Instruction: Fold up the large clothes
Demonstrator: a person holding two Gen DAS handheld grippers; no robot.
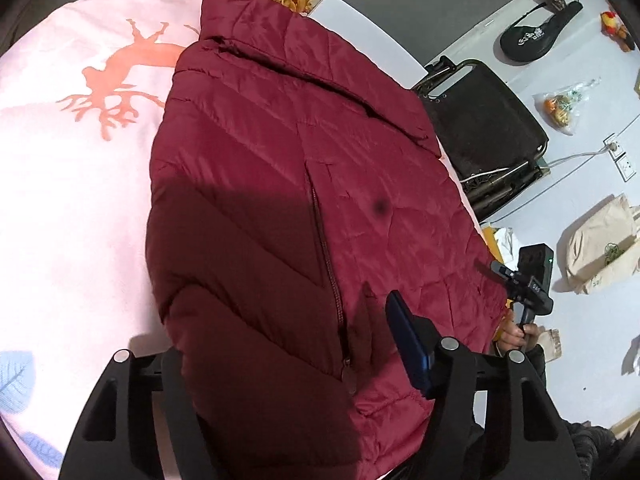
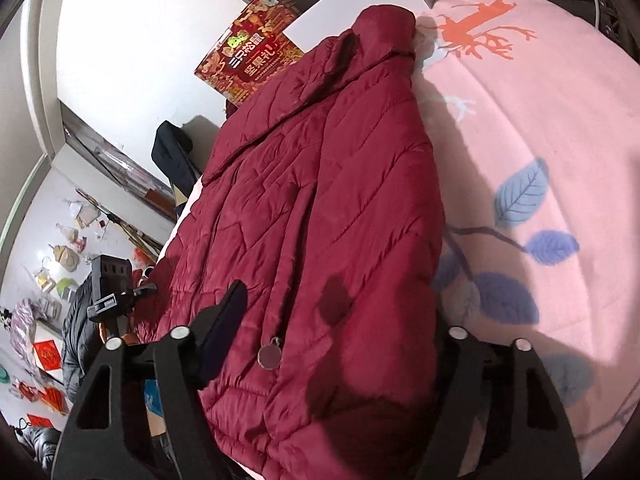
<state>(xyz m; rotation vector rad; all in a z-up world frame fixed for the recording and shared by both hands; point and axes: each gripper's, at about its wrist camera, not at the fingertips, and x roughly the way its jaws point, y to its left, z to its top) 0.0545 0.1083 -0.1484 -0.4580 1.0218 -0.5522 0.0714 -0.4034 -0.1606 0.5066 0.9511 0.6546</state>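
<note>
A dark red quilted puffer jacket (image 1: 280,184) lies on a pink bedsheet (image 1: 72,200), collar far, hem near, zipper running down its middle. My left gripper (image 1: 288,364) is open, straddling the hem; its right finger (image 1: 412,344) shows, the left one is hidden under the fabric. In the right wrist view the jacket (image 2: 320,200) fills the centre, with its round zipper pull (image 2: 269,354) near the hem. My right gripper (image 2: 320,344) is open over the hem; its left finger (image 2: 224,320) shows, the right is hidden. The other gripper shows at each view's edge (image 1: 528,284).
A red gift box (image 2: 256,60) stands past the collar. A dark folding chair (image 1: 480,132) stands beside the bed. Bags, a slipper (image 1: 536,32) and clutter lie on the floor (image 1: 580,184). The sheet (image 2: 540,160) has deer and leaf prints.
</note>
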